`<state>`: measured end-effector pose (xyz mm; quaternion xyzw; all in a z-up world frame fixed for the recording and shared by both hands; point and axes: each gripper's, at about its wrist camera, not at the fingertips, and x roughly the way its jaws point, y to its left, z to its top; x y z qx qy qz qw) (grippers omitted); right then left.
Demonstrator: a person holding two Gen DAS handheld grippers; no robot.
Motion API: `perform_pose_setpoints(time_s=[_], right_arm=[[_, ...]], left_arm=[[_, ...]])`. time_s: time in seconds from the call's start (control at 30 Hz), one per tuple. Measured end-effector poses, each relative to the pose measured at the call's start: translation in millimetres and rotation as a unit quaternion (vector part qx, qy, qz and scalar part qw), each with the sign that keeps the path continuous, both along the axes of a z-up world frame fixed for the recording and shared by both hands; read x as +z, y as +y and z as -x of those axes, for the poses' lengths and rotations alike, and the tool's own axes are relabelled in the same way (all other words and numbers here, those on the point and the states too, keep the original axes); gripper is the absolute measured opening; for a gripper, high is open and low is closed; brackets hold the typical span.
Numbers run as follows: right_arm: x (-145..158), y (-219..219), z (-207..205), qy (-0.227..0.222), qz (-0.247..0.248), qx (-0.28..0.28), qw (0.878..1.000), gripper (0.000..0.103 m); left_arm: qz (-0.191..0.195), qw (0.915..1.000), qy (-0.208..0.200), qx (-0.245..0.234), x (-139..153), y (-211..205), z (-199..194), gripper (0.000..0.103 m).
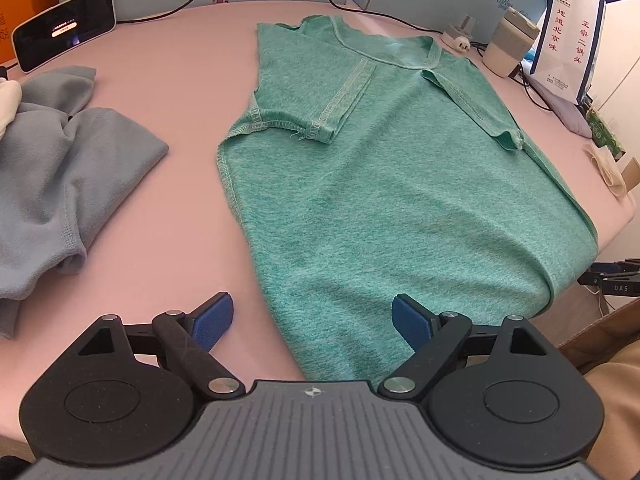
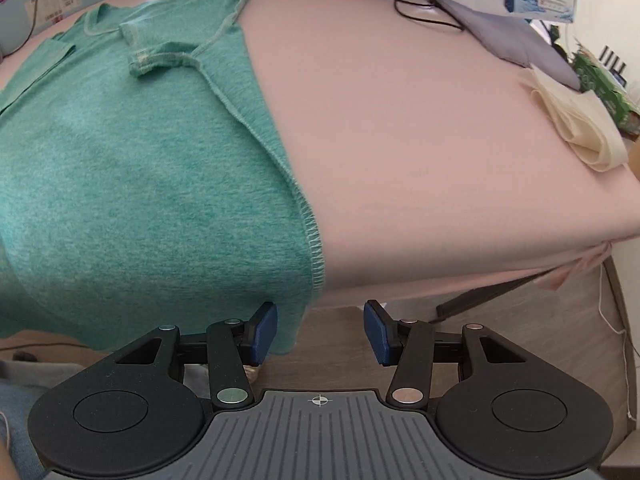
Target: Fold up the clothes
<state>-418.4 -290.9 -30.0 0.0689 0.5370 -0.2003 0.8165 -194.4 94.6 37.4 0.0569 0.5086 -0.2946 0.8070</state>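
A green T-shirt [image 1: 360, 184] lies flat on the pink table [image 1: 168, 208], both sleeves folded in over its body, collar at the far side, hem hanging over the near edge. My left gripper [image 1: 312, 324] is open over the shirt's lower left part, its jaws straddling the left side seam. In the right wrist view the shirt [image 2: 140, 168] fills the left half. My right gripper [image 2: 320, 334] is open at the table's near edge, around the shirt's hanging lower right corner. Neither holds anything.
A crumpled grey-blue garment [image 1: 52, 184] lies at the left. A phone [image 1: 64, 28], cables, a charger and a cup [image 1: 508, 46] stand along the back. A paper bag [image 1: 568, 40] and a cream cloth [image 2: 576, 124] sit at the right edge.
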Motion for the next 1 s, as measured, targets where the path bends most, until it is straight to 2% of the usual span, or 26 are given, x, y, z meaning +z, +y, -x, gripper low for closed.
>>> perform_pose_setpoints(time_s=[0.13,0.3,0.47,0.53,0.7,0.77,0.9,1.0], right_arm=[[-10.4,6.6,-5.4,0.000,0.002,0.067,0.998,0.049],[-24.7,-4.4,-4.3,-0.018,-0.038,0.051,0.998,0.049],[-27.4,-4.7,-8.4,-0.024,-0.052,0.055,0.997,0.047],[-26.0,-3.1,-5.8,-0.030,-0.060,0.051,0.996,0.038],[-17.0,2.0,4.8,-0.051,-0.075,0.024,0.996,0.009],[-12.5,4.3,10.0,-0.058,-0.082,0.019,0.995,0.004],[3.1,12.4,21.8,-0.069,-0.094,0.023,0.993,0.002],[25.5,5.6,29.3,-0.096,-0.128,0.018,0.987,0.002]], left_arm=[[0.000,1.0000,0.003,0.002,0.0,0.6,-0.5,0.086],[-0.003,1.0000,0.003,-0.003,-1.0,-1.8,-0.7,0.091],[-0.009,0.9999,0.002,-0.011,-1.8,-4.8,-0.1,0.093],[-0.010,0.9998,0.002,-0.014,-2.0,-5.8,-0.3,0.095],[-0.019,0.9995,0.002,-0.025,-3.6,-10.7,-1.0,0.098],[-0.021,0.9994,0.001,-0.027,-4.1,-12.1,-1.8,0.099],[-0.020,0.9994,0.000,-0.029,-3.6,-14.2,-4.7,0.099],[-0.018,0.9995,0.000,-0.027,-2.7,-15.6,-7.9,0.099]])
